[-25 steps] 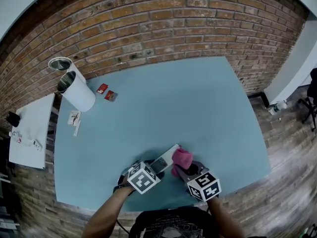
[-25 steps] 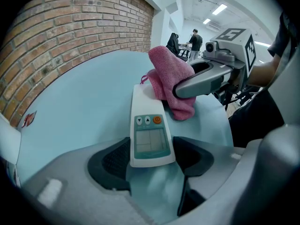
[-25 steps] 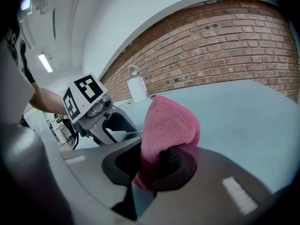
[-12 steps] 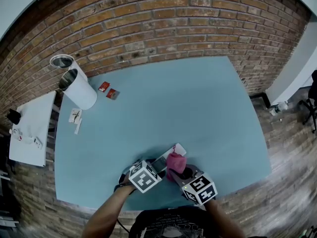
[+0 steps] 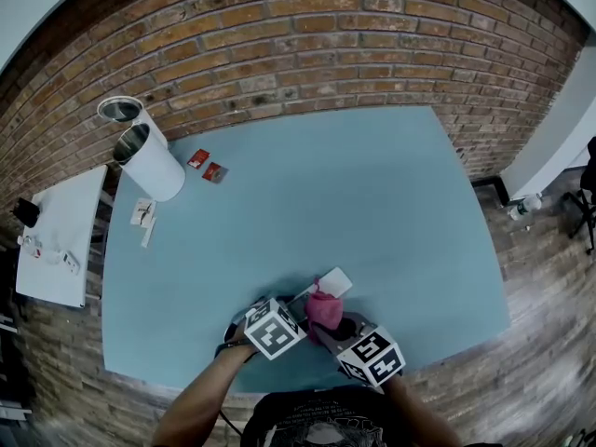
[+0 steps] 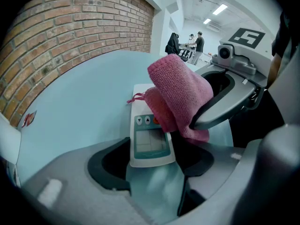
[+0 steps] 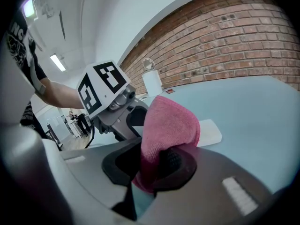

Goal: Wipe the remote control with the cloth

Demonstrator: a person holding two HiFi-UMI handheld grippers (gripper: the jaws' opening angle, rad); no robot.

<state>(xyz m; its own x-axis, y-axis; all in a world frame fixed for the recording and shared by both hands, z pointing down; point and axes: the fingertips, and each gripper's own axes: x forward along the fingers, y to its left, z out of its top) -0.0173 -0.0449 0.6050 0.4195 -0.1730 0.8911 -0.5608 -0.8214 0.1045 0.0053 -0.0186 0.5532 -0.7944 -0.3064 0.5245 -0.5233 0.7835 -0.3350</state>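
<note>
A white remote control (image 5: 333, 282) lies near the front edge of the blue table (image 5: 372, 184). My left gripper (image 5: 296, 307) is shut on its near end; in the left gripper view the remote's screen and buttons (image 6: 149, 135) sit between the jaws. My right gripper (image 5: 339, 330) is shut on a folded pink cloth (image 5: 324, 309). The cloth (image 6: 180, 95) rests on the remote's middle, just beyond the screen. In the right gripper view the cloth (image 7: 166, 125) fills the jaws, and the remote's far end (image 7: 208, 132) pokes out behind it.
A white cylinder container (image 5: 149, 166) and a metal cup (image 5: 119, 110) stand at the table's far left, with red packets (image 5: 203, 166) and paper slips (image 5: 142, 217) nearby. A white side table (image 5: 56, 240) sits to the left. A brick wall runs behind.
My right gripper has drawn the pink cloth along the remote towards me and slightly left, which uncovers more of the remote's far end. The left gripper has held still.
</note>
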